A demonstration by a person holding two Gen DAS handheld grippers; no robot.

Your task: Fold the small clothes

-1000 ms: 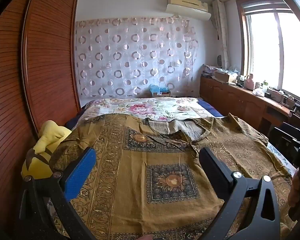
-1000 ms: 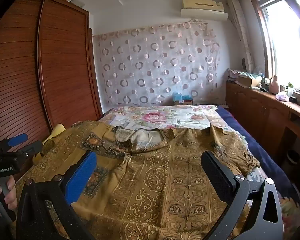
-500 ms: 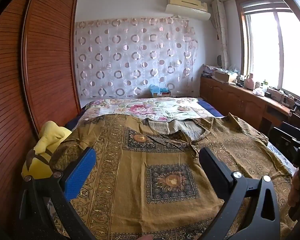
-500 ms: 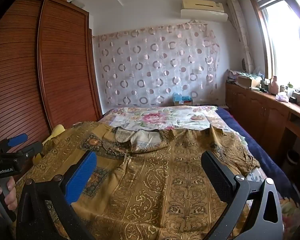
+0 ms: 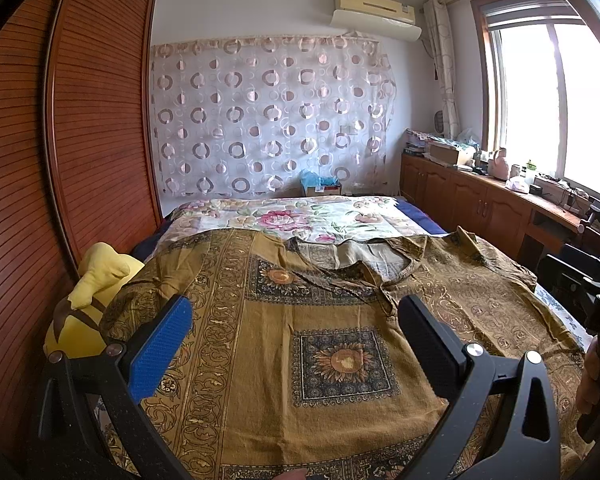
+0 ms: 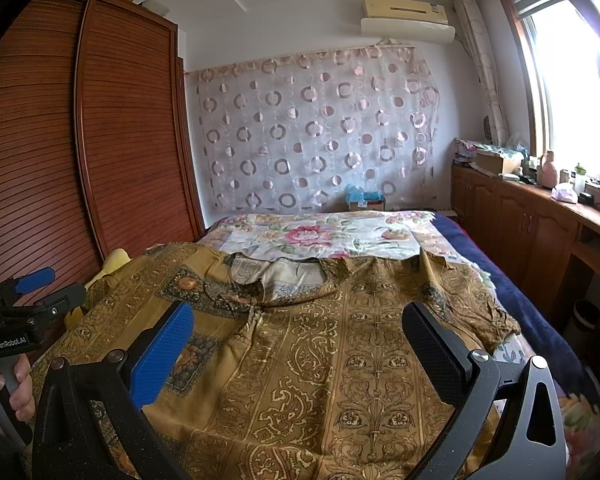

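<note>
Left claw [image 5: 296,344] wide open, just hovering, holding nothing | right claw [image 6: 296,348] same deal, fingers spread and empty | mustard patterned shirt [image 5: 320,320] lies spread flat on the bed [image 5: 300,220], collar at the far side | yellow plush toy [image 5: 88,304] beside its left sleeve

The bed [image 5: 418,216] carries a floral bedspread [image 5: 300,220], visible far ahead of both tongs. A mustard patterned shirt [image 5: 320,320] lies spread flat on it, directly beneath and ahead of them. A yellow plush toy [image 5: 88,300] rests at the bed's edge, left of the left tongs.
</note>
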